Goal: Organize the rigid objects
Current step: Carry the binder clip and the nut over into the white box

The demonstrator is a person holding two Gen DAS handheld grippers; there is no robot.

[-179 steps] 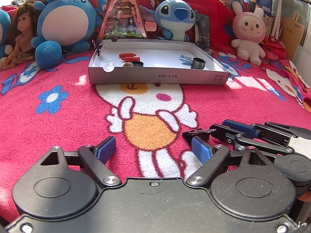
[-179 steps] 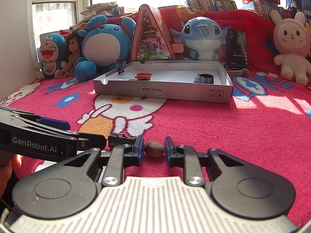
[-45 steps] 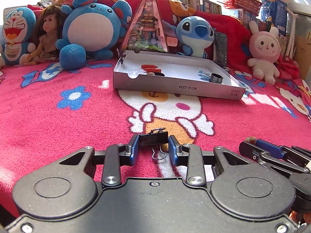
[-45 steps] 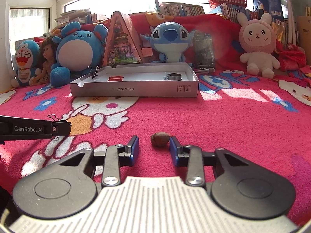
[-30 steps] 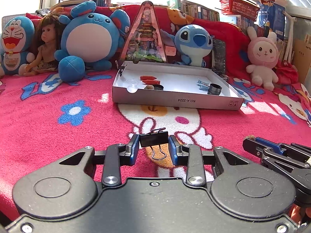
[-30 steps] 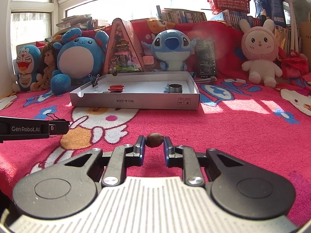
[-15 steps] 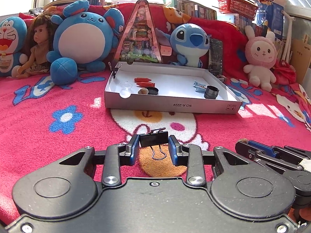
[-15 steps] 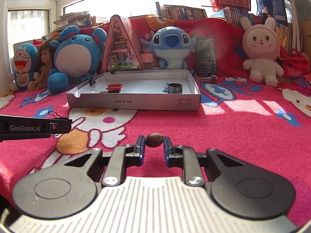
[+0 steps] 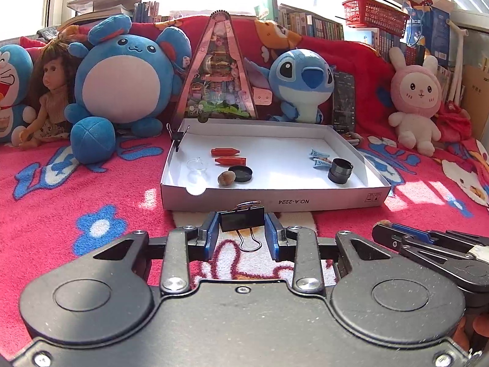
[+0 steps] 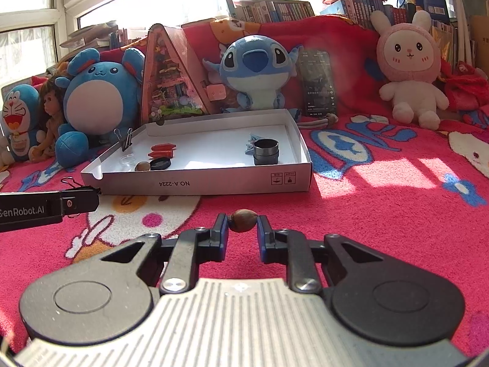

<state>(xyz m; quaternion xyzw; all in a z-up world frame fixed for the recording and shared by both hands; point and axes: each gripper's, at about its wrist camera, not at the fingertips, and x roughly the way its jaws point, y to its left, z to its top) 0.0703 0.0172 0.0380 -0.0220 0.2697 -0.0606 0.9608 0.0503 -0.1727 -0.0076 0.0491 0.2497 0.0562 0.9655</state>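
Carrying: left gripper (image 9: pixel 242 236) clamped on a black binder clip (image 9: pixel 242 218), right gripper (image 10: pixel 243 234) clamped on a brown nut (image 10: pixel 243 216), both just short of the white cardboard tray (image 9: pixel 275 202), which lies straight ahead, long side crosswise, left gripper nearer.

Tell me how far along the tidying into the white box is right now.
Well along. The white box already holds two red pieces, a clear dish, a black lid, a nut, blue clips and a black ring. In hand: the left gripper grips a binder clip, the right gripper a brown nut. Both remain to be dropped in.
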